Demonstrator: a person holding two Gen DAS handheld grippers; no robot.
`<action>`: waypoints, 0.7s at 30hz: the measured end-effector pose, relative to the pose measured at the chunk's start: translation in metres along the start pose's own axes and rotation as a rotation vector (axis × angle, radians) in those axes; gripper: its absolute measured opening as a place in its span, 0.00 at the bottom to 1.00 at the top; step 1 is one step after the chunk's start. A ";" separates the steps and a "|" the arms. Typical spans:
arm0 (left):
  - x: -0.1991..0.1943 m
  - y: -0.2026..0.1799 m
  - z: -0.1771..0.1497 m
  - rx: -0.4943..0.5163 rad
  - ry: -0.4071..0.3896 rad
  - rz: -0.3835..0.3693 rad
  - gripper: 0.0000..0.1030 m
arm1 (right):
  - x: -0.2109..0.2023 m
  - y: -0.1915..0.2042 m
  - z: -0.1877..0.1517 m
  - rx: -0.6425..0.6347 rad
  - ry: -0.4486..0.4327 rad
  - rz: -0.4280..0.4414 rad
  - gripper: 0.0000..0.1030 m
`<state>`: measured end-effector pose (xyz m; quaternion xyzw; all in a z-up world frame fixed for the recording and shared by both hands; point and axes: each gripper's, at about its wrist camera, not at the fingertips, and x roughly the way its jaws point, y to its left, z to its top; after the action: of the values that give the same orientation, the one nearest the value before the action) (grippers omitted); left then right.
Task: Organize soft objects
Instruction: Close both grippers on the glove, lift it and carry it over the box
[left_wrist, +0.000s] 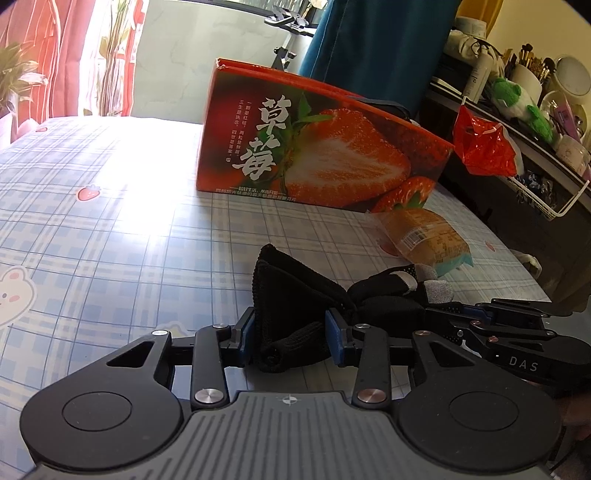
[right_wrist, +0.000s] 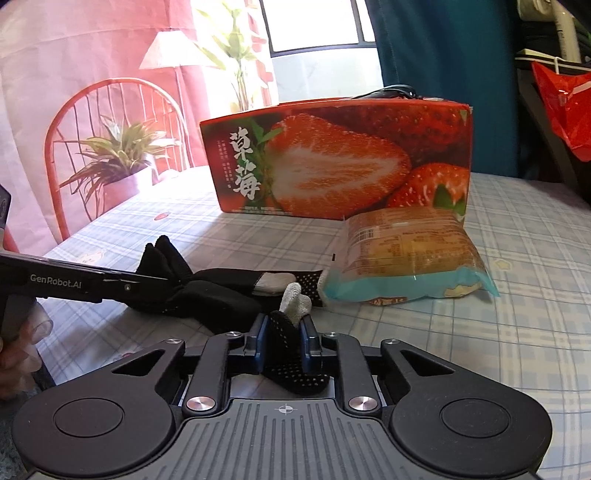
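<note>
Blue-and-white plaid sheet (left_wrist: 110, 229) with strawberry prints covers the bed. Far centre: red cardboard box (left_wrist: 314, 147) printed with a halved strawberry and "草莓". Right of it, near: clear-wrapped yellow bun (right_wrist: 410, 254), barcode label. Near centre: black knit glove with grey fingertips (left_wrist: 295, 310). Left tool (left_wrist: 291, 336) clamps its cuff; right tool (right_wrist: 282, 341) pinches a dotted finger. Only the right view reads "GenRobot.AI"; only the left, "DAS".

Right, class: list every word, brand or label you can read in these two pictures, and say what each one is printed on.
"草莓": red strawberry-print cardboard box.
"DAS": black right gripper.
"GenRobot.AI": black left gripper.
Small print on the box and the label on the clear-wrapped bread packet: too small to read.
</note>
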<state>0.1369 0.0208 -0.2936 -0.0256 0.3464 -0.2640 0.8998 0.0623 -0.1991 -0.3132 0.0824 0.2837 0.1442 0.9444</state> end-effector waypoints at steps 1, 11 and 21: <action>0.000 0.000 0.000 -0.001 0.000 0.000 0.40 | 0.000 0.000 0.000 -0.002 -0.001 0.000 0.16; -0.001 0.001 0.000 -0.009 0.004 -0.020 0.25 | -0.001 -0.002 -0.002 0.015 -0.003 0.011 0.16; -0.024 -0.003 0.024 0.006 -0.082 -0.071 0.19 | -0.016 -0.007 0.019 0.065 -0.063 0.074 0.12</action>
<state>0.1353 0.0267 -0.2600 -0.0461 0.3073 -0.2955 0.9034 0.0623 -0.2126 -0.2910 0.1281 0.2552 0.1669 0.9437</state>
